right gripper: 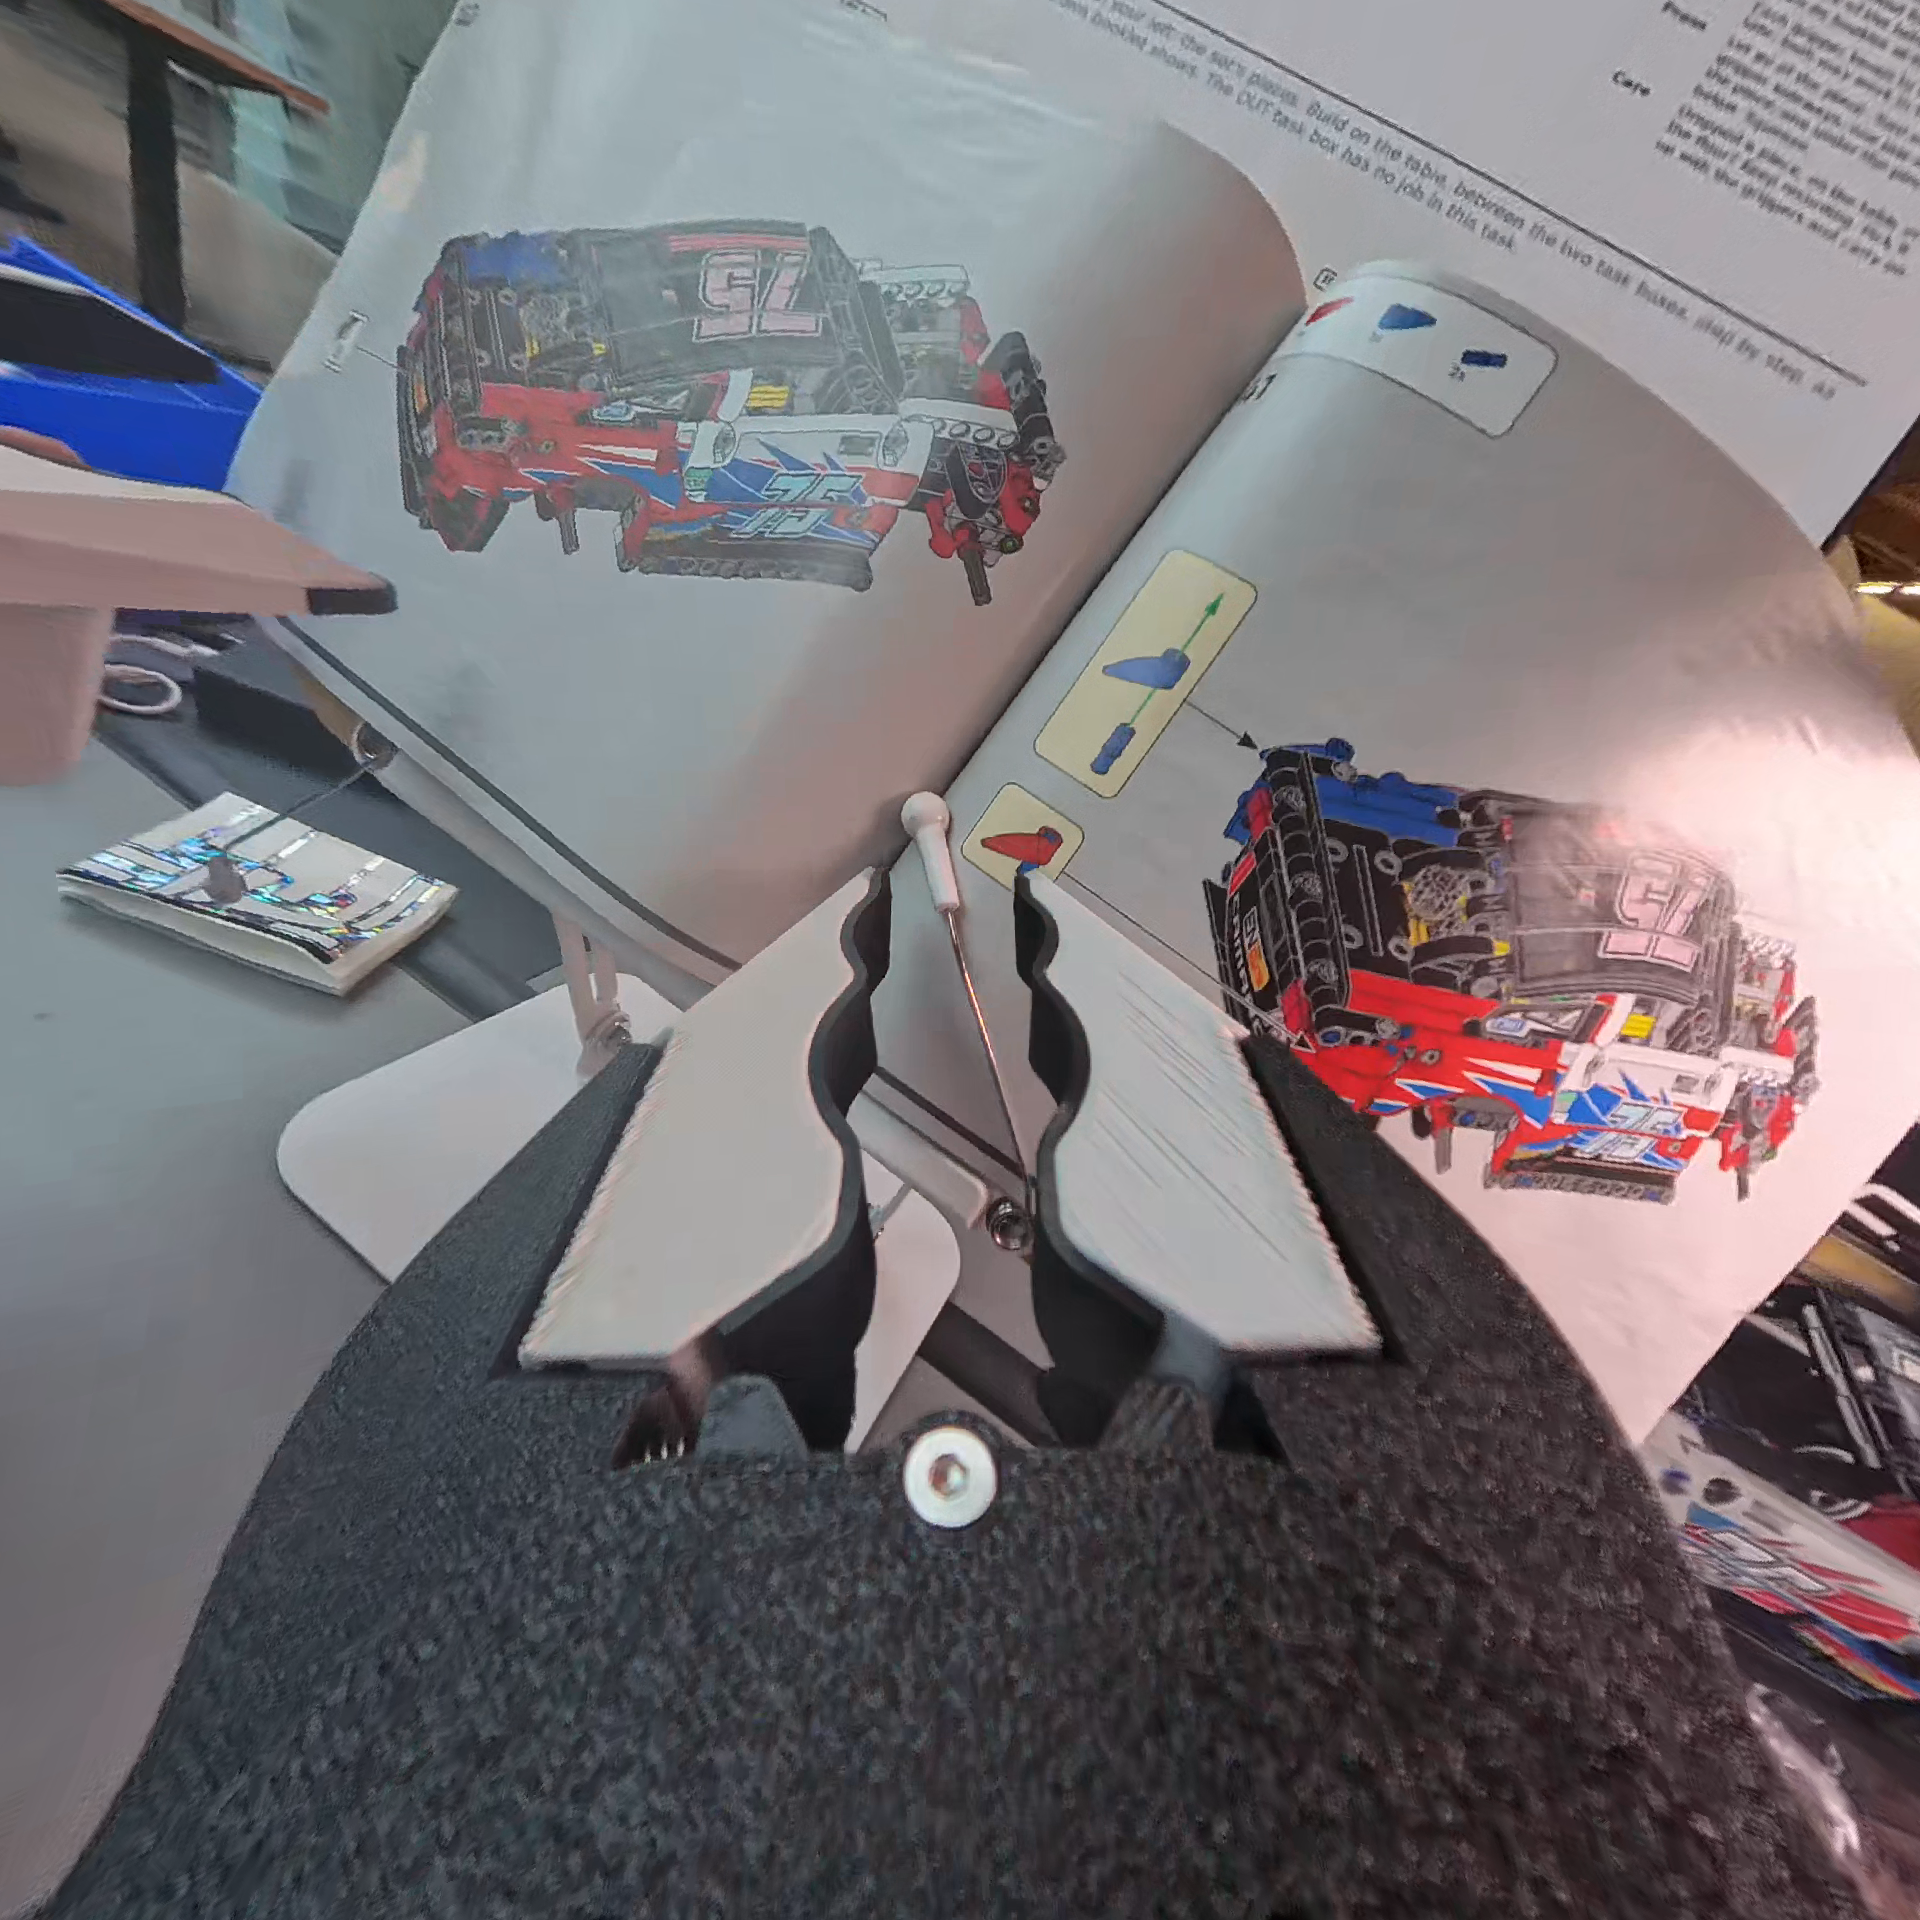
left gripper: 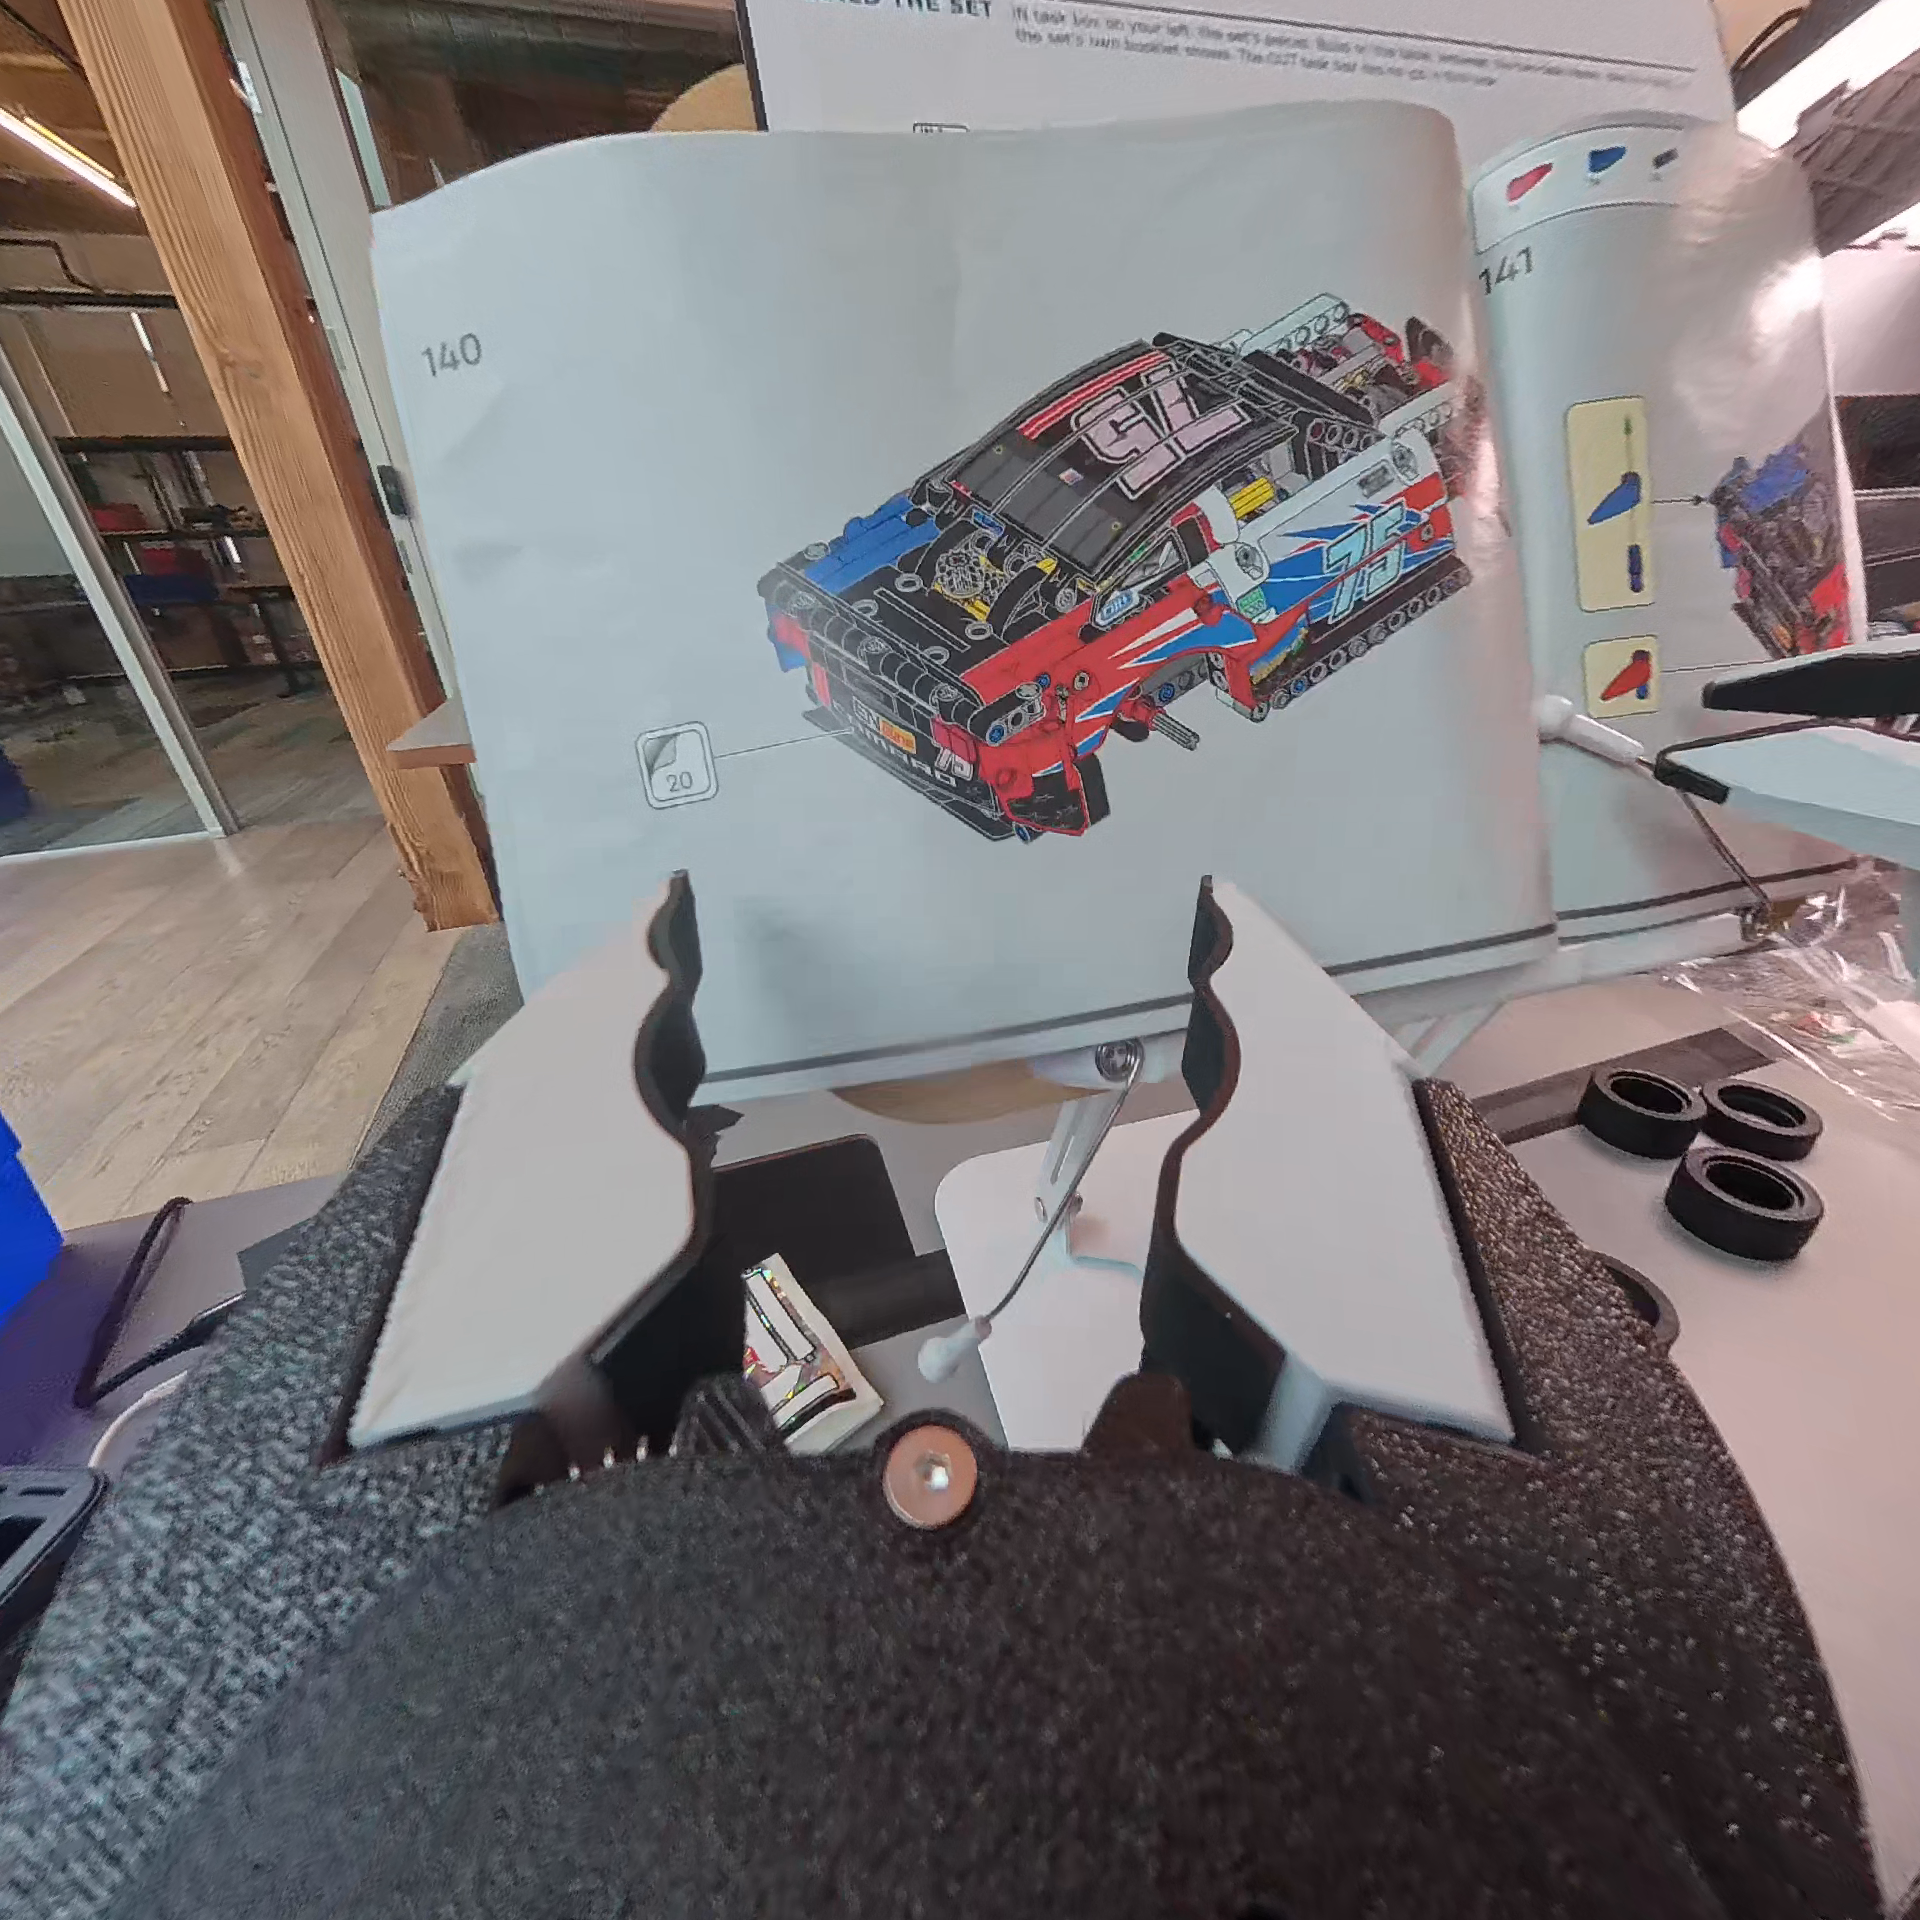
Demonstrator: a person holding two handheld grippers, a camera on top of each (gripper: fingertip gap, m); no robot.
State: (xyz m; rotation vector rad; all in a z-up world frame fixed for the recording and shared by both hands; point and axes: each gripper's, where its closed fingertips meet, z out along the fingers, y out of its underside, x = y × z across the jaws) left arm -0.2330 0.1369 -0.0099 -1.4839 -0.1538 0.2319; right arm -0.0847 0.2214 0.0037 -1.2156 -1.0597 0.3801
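An open instruction booklet [left gripper: 935, 520] with race-car drawings stands on a white book stand [left gripper: 1049, 1205]. My left gripper [left gripper: 940, 894] is open and empty, just in front of the lower edge of the booklet's left page. The stand's left wire page clip [left gripper: 961, 1335] hangs down between its fingers, off the page. My right gripper [right gripper: 954, 883] is narrowly open. Its fingers straddle the right wire page clip [right gripper: 925, 816], which lies against the booklet [right gripper: 1403, 644] near the centre fold. I see no contact with the wire.
Three black tyres [left gripper: 1704, 1153] lie on the table to the right. A shiny sticker sheet [right gripper: 260, 894] lies left of the stand base [right gripper: 416, 1143]. A printed poster [right gripper: 1558, 156] stands behind. A blue bin [right gripper: 104, 416] is far left. Part of a red, white and blue model [right gripper: 1808, 1569] is at lower right.
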